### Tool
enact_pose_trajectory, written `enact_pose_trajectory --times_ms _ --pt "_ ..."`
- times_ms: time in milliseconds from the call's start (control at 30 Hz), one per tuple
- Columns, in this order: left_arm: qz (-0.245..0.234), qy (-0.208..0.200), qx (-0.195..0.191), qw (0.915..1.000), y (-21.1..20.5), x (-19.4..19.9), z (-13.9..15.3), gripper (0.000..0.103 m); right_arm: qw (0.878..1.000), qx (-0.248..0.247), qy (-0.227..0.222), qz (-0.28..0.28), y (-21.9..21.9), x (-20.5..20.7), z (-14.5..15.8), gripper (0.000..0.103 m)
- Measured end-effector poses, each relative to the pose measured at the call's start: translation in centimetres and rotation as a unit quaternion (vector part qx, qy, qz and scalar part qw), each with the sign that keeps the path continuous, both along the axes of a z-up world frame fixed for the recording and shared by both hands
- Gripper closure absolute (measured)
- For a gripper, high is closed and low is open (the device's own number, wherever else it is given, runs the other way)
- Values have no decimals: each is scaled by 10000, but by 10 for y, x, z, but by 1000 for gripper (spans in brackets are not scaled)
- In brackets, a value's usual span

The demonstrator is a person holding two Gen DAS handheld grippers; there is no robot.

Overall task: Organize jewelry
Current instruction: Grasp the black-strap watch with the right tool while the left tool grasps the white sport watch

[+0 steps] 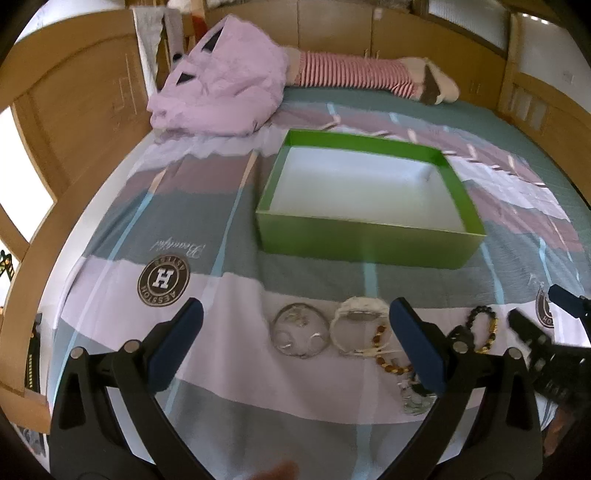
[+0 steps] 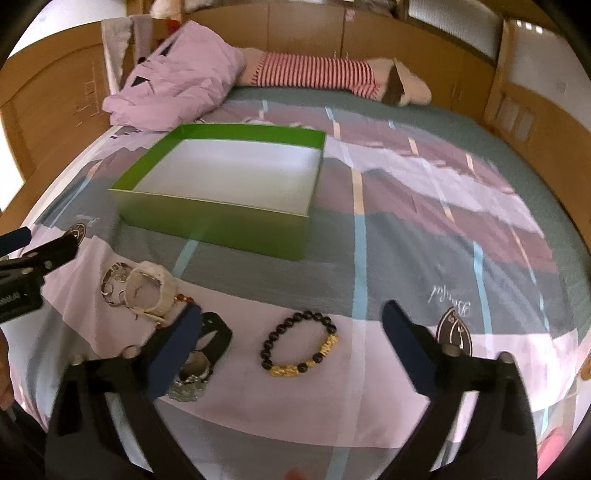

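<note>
An open green box (image 1: 365, 236) (image 2: 218, 221) with a white, empty inside sits on the bed. In front of it lie a silver bangle (image 1: 300, 334) (image 2: 112, 282), a white bracelet (image 1: 356, 325) (image 2: 149, 291), an amber bead bracelet (image 1: 388, 354), a black and gold bead bracelet (image 1: 482, 328) (image 2: 301, 349) and a silver pendant (image 1: 415, 400) (image 2: 190, 384). My left gripper (image 1: 295, 328) is open and empty above the bangle. My right gripper (image 2: 291, 336) is open and empty around the black and gold bracelet, above it.
A striped bedsheet (image 1: 229, 295) covers the bed. A pink garment (image 1: 221, 85) and a striped pillow (image 1: 354, 72) lie at the far end. Wooden cabinets (image 2: 369, 33) surround the bed. The right gripper shows in the left wrist view (image 1: 546, 343).
</note>
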State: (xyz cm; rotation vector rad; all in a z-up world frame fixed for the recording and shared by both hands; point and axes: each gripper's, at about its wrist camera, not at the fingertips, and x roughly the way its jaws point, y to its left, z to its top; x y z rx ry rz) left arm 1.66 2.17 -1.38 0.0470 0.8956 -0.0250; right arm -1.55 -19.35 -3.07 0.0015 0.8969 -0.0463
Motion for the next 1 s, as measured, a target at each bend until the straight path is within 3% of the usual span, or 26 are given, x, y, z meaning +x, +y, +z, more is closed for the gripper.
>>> enact_pose_trajectory --times_ms 33,67,100,133,200,267,333,367,400,500,600,633,667,700,733,767,800,867,900,1000 --pt "54 182 -86 9998 7 5 -4 25 10000 32 61 -27 -4 2 -1 22" --pt "77 319 -167 9993 11 8 -7 52 9999 63 106 -77 -8 3 -3 33" --pt "130 496 -289 9983 17 12 -12 72 9996 184 156 -119 -13 3 -5 52" --pt "212 711 -455 9962 25 16 -18 76 9991 313 256 -105 -15 3 -7 60" --pt "306 866 -648 9937 33 20 -26 77 9963 673 534 94 -14 6 -14 62" --pt "395 828 -553 9942 34 21 -29 77 9925 962 669 341 -7 6 -18 62" --pt "401 712 -425 9958 29 21 -29 63 9911 1018 653 551 4 4 -20 61" --pt "383 652 -424 9962 26 20 -29 43 9915 963 626 614 10 4 -21 52" --pt "359 577 -421 9968 24 20 -28 36 9917 901 620 682 16 4 -22 43" --pt "234 393 -299 9985 12 21 -30 34 9904 874 700 807 27 8 -30 41" --pt "15 579 -209 9981 -1 26 -42 34 9915 654 810 775 34 16 -40 42" --pt "-57 703 -171 9974 -6 29 -49 34 9913 619 869 771 35 18 -44 46" --pt "-86 773 -162 9968 -9 30 -53 39 9910 617 899 775 36 19 -47 67" --pt "-107 844 -156 9963 -11 32 -58 52 9900 681 954 784 36 19 -50 81" --pt "-112 947 -143 9953 -12 34 -64 60 9891 812 950 777 33 18 -50 86" --pt "-107 1008 -145 9947 -12 35 -67 74 9891 880 906 756 31 16 -48 89" --pt "-108 1106 -174 9936 -12 37 -72 80 9907 843 806 694 27 15 -43 93" --pt "-146 1236 -230 9920 -13 39 -77 82 9940 668 640 586 21 14 -35 99" --pt "-167 1249 -241 9917 -13 39 -78 88 9957 565 537 495 15 13 -31 99" --pt "-230 1222 -233 9920 -18 40 -78 91 9964 661 430 312 -2 14 -22 99"
